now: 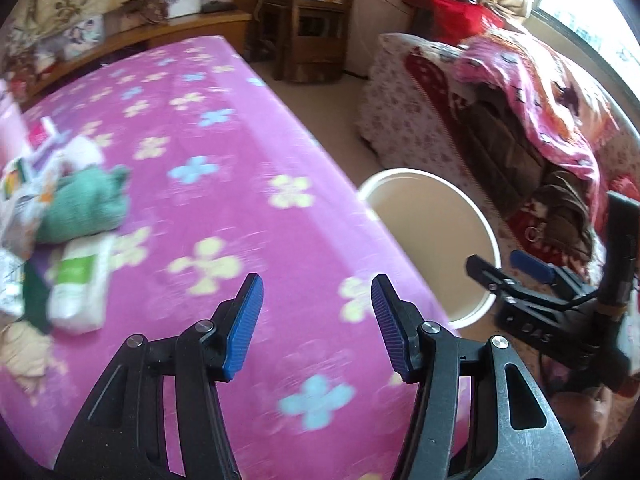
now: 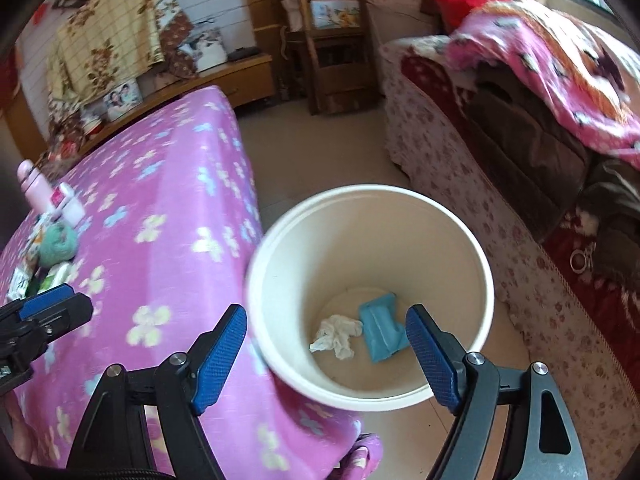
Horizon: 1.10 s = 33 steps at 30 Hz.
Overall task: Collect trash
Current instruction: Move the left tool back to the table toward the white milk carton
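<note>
A white trash bucket (image 2: 372, 240) stands on the floor beside a table with a pink flowered cloth (image 1: 224, 128). Inside it lie a crumpled white tissue (image 2: 334, 334) and a blue packet (image 2: 380, 330). My right gripper (image 2: 326, 354) is open and empty above the bucket's near rim. My left gripper (image 1: 316, 320) is open and empty above the table's near right part. A pile of trash lies at the table's left: a green crumpled cloth (image 1: 86, 204), a white and green tissue pack (image 1: 80, 280) and several wrappers (image 1: 24, 184). The bucket also shows in the left wrist view (image 1: 432, 200).
A sofa (image 2: 480, 184) with a pink and red blanket (image 1: 540, 92) stands right of the bucket. A wooden chair (image 2: 328, 40) and a low wooden cabinet (image 2: 224, 76) are at the back. A pink bottle (image 2: 34, 184) stands at the table's far left.
</note>
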Tool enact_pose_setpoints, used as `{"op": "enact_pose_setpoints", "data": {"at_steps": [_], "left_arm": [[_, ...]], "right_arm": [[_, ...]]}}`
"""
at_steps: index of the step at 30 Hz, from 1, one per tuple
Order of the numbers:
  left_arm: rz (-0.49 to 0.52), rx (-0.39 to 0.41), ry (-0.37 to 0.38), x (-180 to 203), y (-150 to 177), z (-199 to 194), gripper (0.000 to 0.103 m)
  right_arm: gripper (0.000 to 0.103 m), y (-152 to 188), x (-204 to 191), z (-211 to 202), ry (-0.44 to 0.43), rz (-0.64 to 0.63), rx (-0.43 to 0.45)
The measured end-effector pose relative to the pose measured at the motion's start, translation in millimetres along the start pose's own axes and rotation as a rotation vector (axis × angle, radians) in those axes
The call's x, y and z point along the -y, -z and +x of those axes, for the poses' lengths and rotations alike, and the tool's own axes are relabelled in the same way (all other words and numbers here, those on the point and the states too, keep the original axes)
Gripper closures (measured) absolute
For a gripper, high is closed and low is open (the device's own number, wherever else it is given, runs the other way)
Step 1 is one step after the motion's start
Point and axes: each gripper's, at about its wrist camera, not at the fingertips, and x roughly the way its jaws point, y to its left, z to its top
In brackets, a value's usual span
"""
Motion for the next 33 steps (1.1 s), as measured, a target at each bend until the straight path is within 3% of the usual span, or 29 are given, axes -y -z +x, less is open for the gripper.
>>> {"op": "enact_pose_setpoints", "data": {"at_steps": [16, 22, 27, 30, 33], "left_arm": [[-0.108, 0.098, -0.147, -96.5, 37.2, -82.8, 0.048], [-0.189, 0.122, -0.221, -159.1, 42.1, -106.6, 0.048], [-0.319, 0.128, -0.276, -220.6, 28.2, -113.5, 0.048], [-0.358, 0.107, -0.254, -238.3, 16.5, -105.6, 0.048], [-0.342, 0.093, -0.201, -232.7, 4.8, -91.2, 0.048]], "right_arm": [[0.022, 1.5, -134.1, -33.9, -0.168, -0.158, 0.024], [0.022, 8.3, -177.4, -34.2, -0.219, -0.213, 0.010], [0.022, 12.3, -204.2, -30.6, -0.239, -0.257, -0.005], [0.022, 14.8, -211.9, -28.8, -0.253, -0.265, -0.016], [0.022, 16.6, -214.1, -27.5, -0.254, -0.269, -0.019]]}}
